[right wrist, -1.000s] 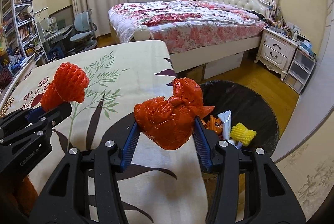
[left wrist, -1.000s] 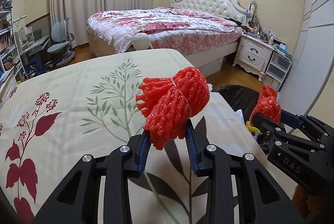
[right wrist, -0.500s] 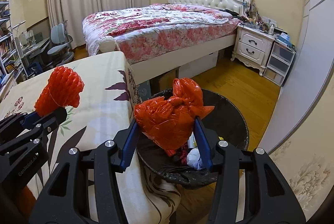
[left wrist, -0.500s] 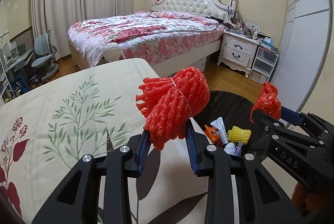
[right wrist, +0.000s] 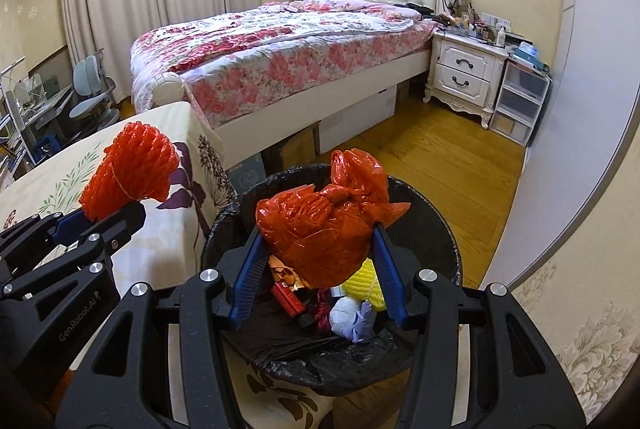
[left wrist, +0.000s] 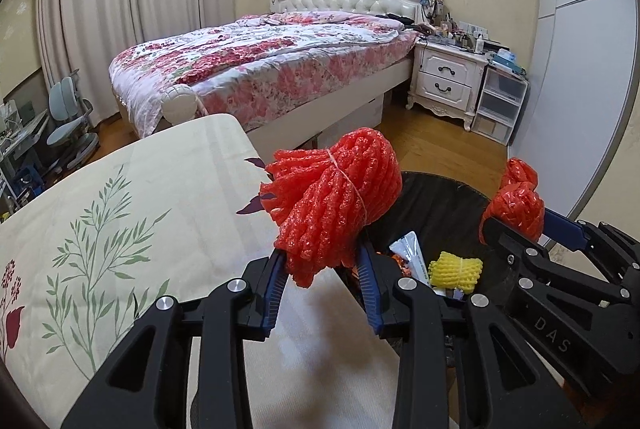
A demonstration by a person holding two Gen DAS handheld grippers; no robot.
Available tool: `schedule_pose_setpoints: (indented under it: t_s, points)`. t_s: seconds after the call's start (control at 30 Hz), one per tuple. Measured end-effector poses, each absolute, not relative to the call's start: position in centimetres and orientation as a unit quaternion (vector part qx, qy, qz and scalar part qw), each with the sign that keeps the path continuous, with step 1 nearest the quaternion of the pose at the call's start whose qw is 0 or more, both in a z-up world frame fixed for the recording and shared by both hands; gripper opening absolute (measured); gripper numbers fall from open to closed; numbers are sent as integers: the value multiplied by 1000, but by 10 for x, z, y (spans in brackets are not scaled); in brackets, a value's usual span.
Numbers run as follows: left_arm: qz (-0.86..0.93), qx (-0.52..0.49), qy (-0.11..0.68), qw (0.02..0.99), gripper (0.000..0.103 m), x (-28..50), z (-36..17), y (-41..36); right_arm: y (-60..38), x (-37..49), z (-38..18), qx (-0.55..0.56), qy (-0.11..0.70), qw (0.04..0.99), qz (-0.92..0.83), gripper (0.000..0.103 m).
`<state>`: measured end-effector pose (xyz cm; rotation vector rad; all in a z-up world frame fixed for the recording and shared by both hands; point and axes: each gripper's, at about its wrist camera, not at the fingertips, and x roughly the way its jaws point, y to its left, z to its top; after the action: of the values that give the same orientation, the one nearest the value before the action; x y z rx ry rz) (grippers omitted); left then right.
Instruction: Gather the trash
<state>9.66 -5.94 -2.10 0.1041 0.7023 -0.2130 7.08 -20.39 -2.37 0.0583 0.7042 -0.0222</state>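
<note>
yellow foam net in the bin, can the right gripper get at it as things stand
Probably not yet. The right gripper is shut on the red plastic bag, which hangs right over the yellow foam net in the trash bin. Its jaws are full.

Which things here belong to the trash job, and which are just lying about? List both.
Job: red foam net in left tongs; red plastic bag in right tongs; black-lined bin; yellow foam net inside.

Lying about: bed; nightstand; desk chair.

Black-lined trash bin [right wrist: 424, 213] on wooden floor [right wrist: 452, 149]
</note>
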Motion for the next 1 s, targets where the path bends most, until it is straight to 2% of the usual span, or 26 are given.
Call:
schedule_pose_setpoints:
  t_s: [0.37,0.53,0.6,0.67,0.9,1.0]
  points:
    - [-106,62,358,926,35,114,-34,-71,-216,85,-33,46,353,934,-26,51]
    - [-106,66,356,926,39,118,-33,-74,-219,89,-34,49,354,934,-31,52]
    - [-105,68,354,927,43,118,-32,-74,-220,89,-33,50,351,935,-33,62]
    - [-105,69,352,927,48,118,-31,-75,-221,89,-32,50,346,936,-35,66]
    - [-102,75,345,930,68,116,-28,-76,-227,86,-26,52,336,939,-50,68]
    - [-99,73,343,931,71,116,-26,-74,-230,86,-24,54,333,940,-57,71]
